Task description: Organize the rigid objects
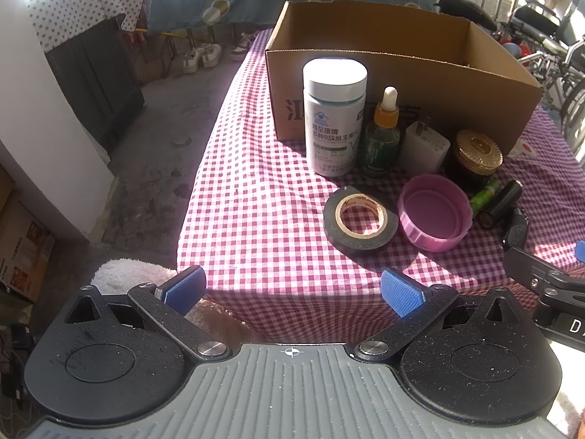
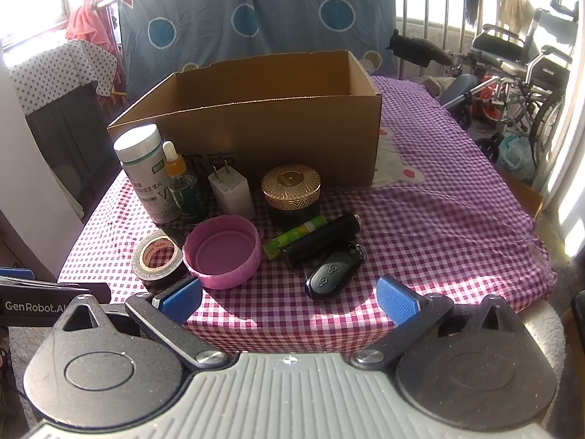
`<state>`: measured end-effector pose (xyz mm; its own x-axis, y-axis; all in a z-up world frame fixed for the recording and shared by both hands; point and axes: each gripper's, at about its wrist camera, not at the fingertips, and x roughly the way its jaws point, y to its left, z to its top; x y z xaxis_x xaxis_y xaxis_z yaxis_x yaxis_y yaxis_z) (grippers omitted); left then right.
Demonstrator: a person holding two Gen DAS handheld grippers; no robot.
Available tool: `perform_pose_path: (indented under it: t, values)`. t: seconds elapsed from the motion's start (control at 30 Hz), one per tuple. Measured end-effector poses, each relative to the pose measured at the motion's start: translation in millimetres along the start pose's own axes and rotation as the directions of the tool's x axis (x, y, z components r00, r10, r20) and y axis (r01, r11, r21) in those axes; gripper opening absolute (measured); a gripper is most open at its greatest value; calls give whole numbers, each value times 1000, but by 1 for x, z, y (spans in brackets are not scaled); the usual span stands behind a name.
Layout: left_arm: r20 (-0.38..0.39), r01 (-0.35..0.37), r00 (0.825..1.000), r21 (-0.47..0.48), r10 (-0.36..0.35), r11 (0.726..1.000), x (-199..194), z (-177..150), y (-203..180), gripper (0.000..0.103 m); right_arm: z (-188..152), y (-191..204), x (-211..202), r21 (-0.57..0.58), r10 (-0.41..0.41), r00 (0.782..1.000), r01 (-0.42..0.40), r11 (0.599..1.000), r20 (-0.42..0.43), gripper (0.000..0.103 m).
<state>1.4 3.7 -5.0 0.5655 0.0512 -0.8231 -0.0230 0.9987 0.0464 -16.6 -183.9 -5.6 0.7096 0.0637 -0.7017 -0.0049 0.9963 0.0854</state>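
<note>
Both sets of jaws stand wide apart with nothing between their blue pads: my left gripper (image 1: 292, 289) and right gripper (image 2: 289, 298) hang at the near edge of the tabletop (image 2: 438, 226), short of everything. I read this as the start, before any pick.

Along the front wall of the open cardboard box (image 2: 278, 124), at centre frame, the items stand in a tight cluster, probably staged for loading into it: a white supplement bottle (image 2: 144, 175), a dropper bottle (image 2: 182, 190), a white charger plug (image 2: 232, 192) and a gold-lidded jar (image 2: 291, 190).

Nearer me lie the black tape roll (image 1: 360, 219), the pink lid (image 2: 223, 252), a green tube (image 2: 292, 237), a black cylinder (image 2: 321, 239) and a car key fob (image 2: 334, 274). The fob lies just beyond my right jaws, slightly right of centre; the tape sits ahead of my left jaws, right of centre.
</note>
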Motion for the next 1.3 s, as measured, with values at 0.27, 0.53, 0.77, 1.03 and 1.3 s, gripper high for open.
perform_pose_path:
  t: [0.27, 0.53, 0.77, 1.03, 1.3]
  values:
    - [-5, -2, 1000, 2, 2, 1000, 0, 1, 1, 102, 1, 0, 1, -2, 3, 1000, -3, 1000, -2, 103]
    - [-16, -9, 1000, 8, 9, 1000, 1, 1, 0, 102, 1, 0, 2, 3, 4, 1000, -4, 1000, -3, 103]
    - [-29, -14, 999, 14, 14, 1000, 6, 5, -4, 102, 1, -3, 6, 15, 3, 1000, -3, 1000, -5, 103]
    - [-44, -11, 999, 35, 13, 999, 11, 6, -12, 102, 2, -14, 9, 45, -14, 1000, 14, 999, 3, 103]
    - [-8, 41, 999, 115, -40, 993, 10, 8, -32, 102, 4, -44, 10, 128, -57, 998, 52, 990, 36, 103]
